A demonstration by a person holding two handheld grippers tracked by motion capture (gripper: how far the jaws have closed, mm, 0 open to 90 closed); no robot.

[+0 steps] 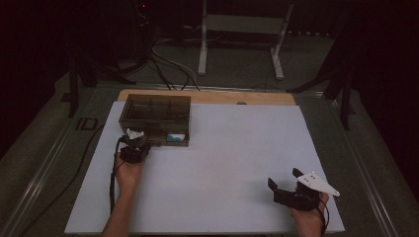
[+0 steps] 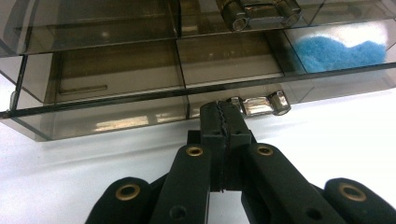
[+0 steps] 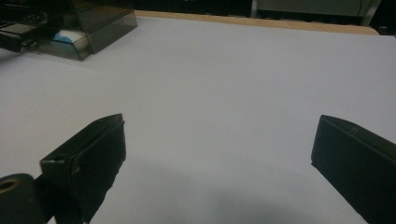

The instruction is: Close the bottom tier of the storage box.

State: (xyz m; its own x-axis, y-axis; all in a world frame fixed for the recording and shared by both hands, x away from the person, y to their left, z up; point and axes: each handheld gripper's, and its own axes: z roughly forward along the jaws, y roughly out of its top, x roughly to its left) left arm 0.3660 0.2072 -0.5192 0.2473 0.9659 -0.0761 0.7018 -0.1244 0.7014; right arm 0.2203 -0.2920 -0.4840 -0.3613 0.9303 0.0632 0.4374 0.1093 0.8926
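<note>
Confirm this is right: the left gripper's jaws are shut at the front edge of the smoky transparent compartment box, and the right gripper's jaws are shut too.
Not quite. The right gripper has its jaws wide apart over the white table sheet, as the right gripper view shows. The left gripper is indeed shut at the smoky transparent compartment box.

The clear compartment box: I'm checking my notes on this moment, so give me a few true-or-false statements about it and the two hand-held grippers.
1. The left hand-held gripper is shut at the box's front edge, beside a metal latch. True.
2. The right hand-held gripper grips the box. False: it is open over the bare white tabletop, far from the box.
3. A blue piece lies inside a compartment. True.
4. The box sits at the table's right. False: far left.
</note>
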